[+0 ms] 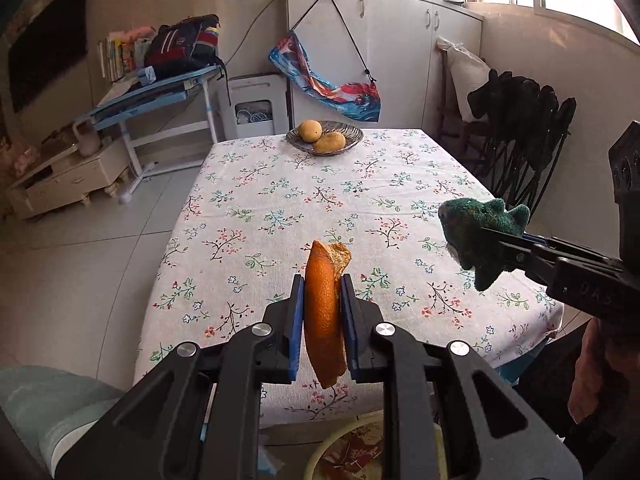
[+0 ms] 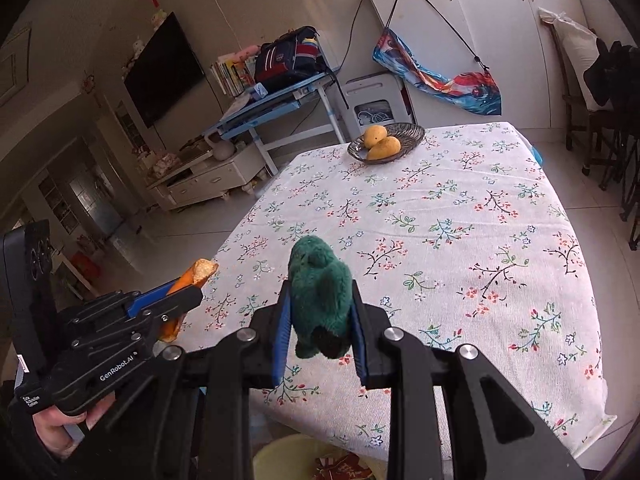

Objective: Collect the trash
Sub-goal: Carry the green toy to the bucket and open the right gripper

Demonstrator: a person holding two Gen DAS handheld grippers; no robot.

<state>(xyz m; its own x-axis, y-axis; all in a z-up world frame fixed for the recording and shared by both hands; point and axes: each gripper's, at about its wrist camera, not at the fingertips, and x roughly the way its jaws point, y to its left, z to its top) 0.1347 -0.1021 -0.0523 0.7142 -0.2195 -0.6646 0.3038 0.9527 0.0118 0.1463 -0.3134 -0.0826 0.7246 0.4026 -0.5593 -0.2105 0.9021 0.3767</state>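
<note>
My left gripper (image 1: 322, 280) is shut on a curved strip of orange peel (image 1: 325, 312), held above the near edge of the table with the floral cloth (image 1: 280, 200). My right gripper (image 2: 320, 290) is shut on a dark green fuzzy cloth (image 2: 320, 292), also above the table's near edge. In the left wrist view the green cloth (image 1: 476, 236) hangs at the right in the right gripper. In the right wrist view the peel (image 2: 196, 276) shows at the left in the left gripper (image 2: 192, 284). A yellow-rimmed bin (image 2: 280, 460) shows below the table edge.
A glass bowl (image 1: 325, 138) with two mangoes stands at the table's far edge. Black folding chairs (image 1: 520, 140) stand to the right of the table. A blue desk (image 1: 160, 92) with a backpack and white cabinets (image 1: 380, 40) lie beyond.
</note>
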